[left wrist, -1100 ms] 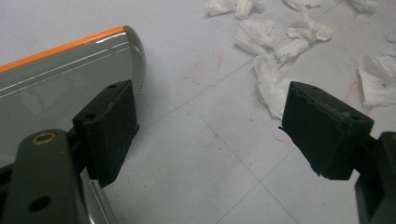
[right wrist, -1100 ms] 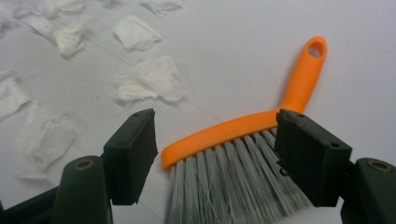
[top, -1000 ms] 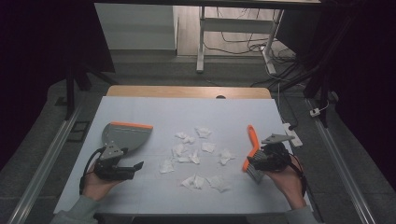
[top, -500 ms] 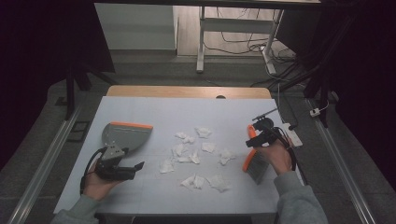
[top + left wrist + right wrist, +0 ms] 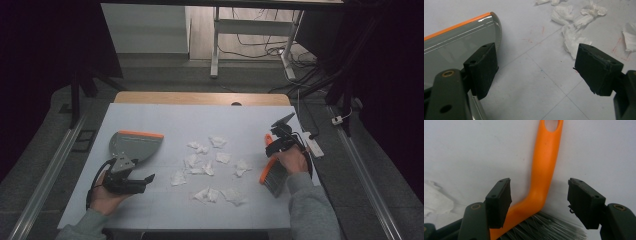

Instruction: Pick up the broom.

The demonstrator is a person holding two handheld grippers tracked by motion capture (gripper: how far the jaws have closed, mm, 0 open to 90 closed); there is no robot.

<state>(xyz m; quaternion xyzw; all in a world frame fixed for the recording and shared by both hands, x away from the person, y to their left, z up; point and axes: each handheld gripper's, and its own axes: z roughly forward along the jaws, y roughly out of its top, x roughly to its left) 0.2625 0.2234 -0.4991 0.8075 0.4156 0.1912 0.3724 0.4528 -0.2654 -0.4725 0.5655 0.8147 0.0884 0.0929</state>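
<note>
Right now the right gripper (image 5: 274, 141) hangs over the orange handle of a small brush (image 5: 270, 170) that lies flat on the bench (image 5: 150, 115), near its right edge. In the right gripper view the handle (image 5: 544, 167) runs up between the two jaws, with the grey bristles (image 5: 544, 228) at the bottom of the view. The jaws have just been closing, with the handle between them, yet daylight shows on both sides of it, so the gripper is released and grasps nothing.

On the left side of the bench lies a grey dustpan (image 5: 135, 146) with an orange lip. The left gripper (image 5: 142, 181) rests just in front of it, jaws spread wide and released. In the left gripper view the dustpan (image 5: 456, 42) sits behind the left-hand jaw, and bare bench shows between the two jaws.

Crumpled white paper scraps (image 5: 210, 165) are scattered over the middle of the bench, between the dustpan and the brush. A few of them (image 5: 574, 37) lie beyond the left gripper's jaws.
</note>
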